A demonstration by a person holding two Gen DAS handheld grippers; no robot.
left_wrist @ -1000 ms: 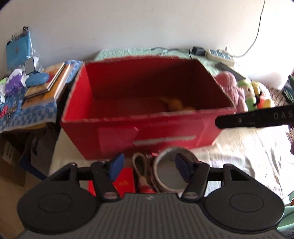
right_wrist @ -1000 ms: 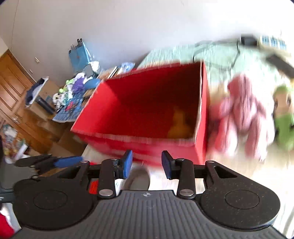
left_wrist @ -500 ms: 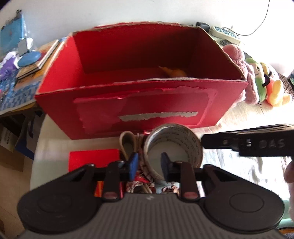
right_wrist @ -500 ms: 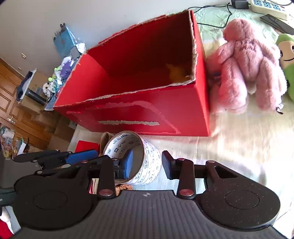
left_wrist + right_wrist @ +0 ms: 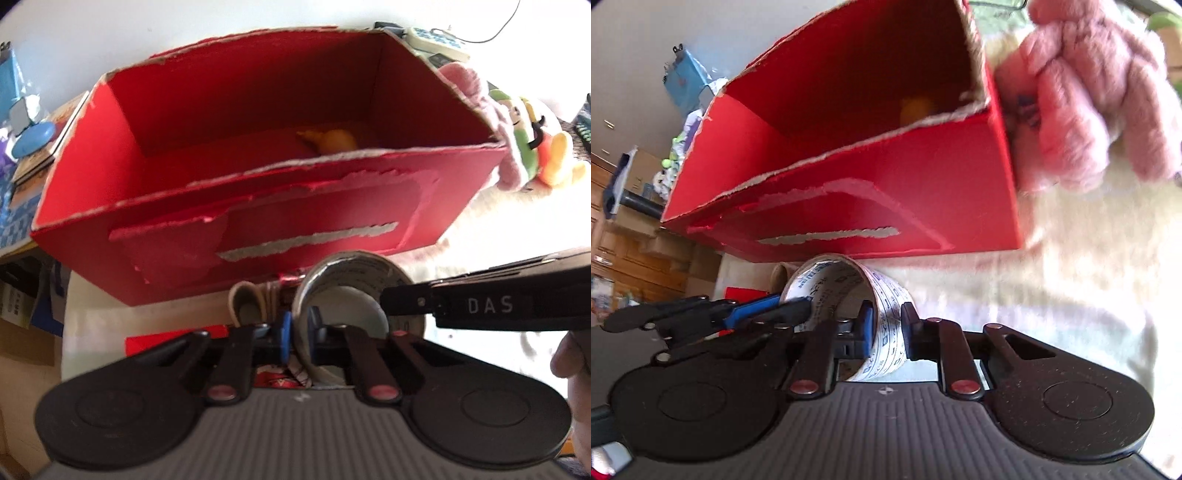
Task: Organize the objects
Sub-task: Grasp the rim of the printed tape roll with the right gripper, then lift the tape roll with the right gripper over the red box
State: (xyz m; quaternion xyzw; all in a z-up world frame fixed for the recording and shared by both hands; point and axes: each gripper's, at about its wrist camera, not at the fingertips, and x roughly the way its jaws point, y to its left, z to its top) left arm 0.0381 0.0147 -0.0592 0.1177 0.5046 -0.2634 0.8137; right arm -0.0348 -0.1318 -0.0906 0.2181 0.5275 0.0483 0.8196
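A roll of printed white tape (image 5: 354, 264) (image 5: 846, 280) stands on edge on the pale cloth, just in front of a red cardboard box (image 5: 258, 229) (image 5: 886, 192). My left gripper (image 5: 299, 332) is shut on the roll's left wall, one blue pad inside the ring and one outside. In the right wrist view the left gripper (image 5: 783, 312) reaches in from the left. My right gripper (image 5: 888, 326) straddles the roll's right wall. Its jaws are closing and the pads touch the wall. A yellow toy (image 5: 332, 140) lies inside the box.
A pink plush (image 5: 1089, 110) and a green and yellow plush (image 5: 532, 147) lie right of the box. A beige strap loop (image 5: 245, 302) and a flat red card (image 5: 166, 339) sit left of the tape. A cluttered side table (image 5: 26, 206) stands at far left.
Both grippers have sunk toward the tape roll and closed, the left on its left wall and the right on its right wall. The box now looms larger in both views.
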